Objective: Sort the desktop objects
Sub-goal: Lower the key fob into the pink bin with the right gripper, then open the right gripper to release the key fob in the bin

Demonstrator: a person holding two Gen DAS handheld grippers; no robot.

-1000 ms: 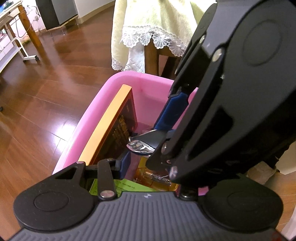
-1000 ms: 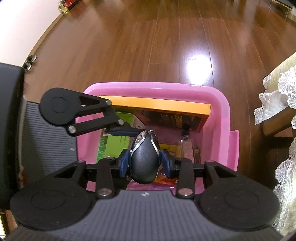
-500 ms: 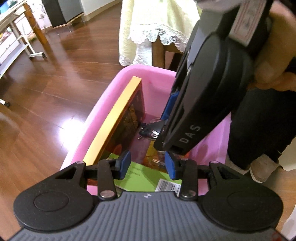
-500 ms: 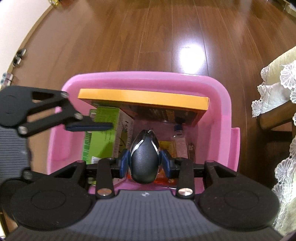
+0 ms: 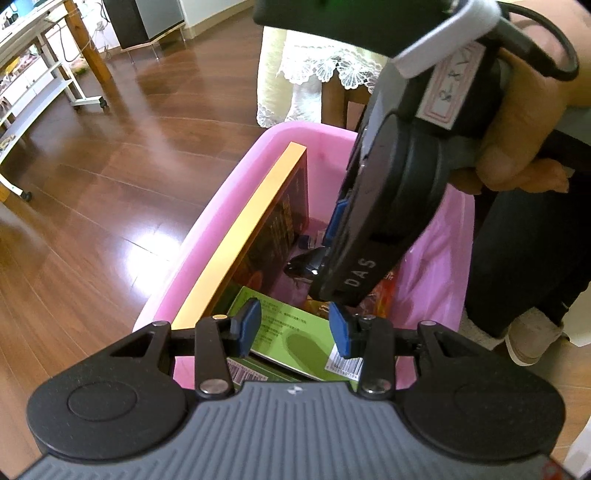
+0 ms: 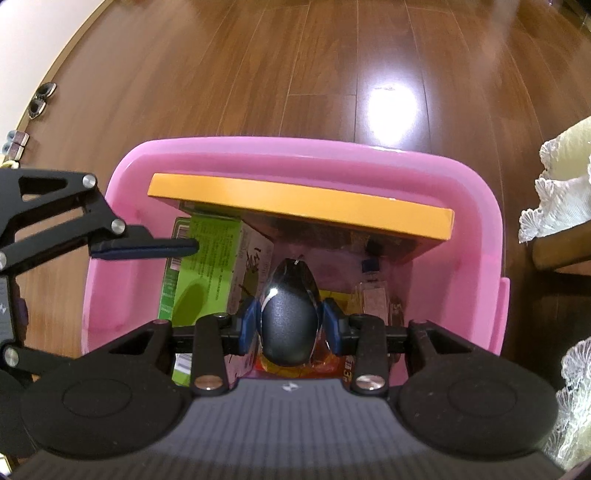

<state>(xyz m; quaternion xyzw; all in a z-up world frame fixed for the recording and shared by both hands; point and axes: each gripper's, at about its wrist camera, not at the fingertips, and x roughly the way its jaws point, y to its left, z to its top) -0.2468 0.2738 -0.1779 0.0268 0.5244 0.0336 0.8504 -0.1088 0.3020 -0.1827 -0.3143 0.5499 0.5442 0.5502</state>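
Observation:
A pink bin (image 6: 295, 155) stands on the wood floor. Inside, an orange-edged book (image 6: 295, 201) leans on the far wall, with a green box (image 6: 207, 266) and a small clear bottle (image 6: 373, 295) below it. My right gripper (image 6: 290, 326) is shut on a black computer mouse (image 6: 291, 295) just over the bin's inside. In the left wrist view the right gripper's body (image 5: 388, 221), held by a hand (image 5: 517, 129), reaches into the bin (image 5: 207, 236) with the mouse (image 5: 306, 264) at its tip. My left gripper (image 5: 293, 328) is open over the green box (image 5: 291, 332), holding nothing.
A table leg draped with a cream lace cloth (image 5: 306, 74) stands just behind the bin. A person's dark trouser leg and shoe (image 5: 532, 339) are at the right. A white wheeled shelf (image 5: 44, 96) and dark cabinet (image 5: 144, 18) sit far left. Snack packets lie on the bin floor.
My left gripper has drawn back and up from the bin's middle, away from the right gripper. The right gripper has come lower into the bin, still holding the mouse.

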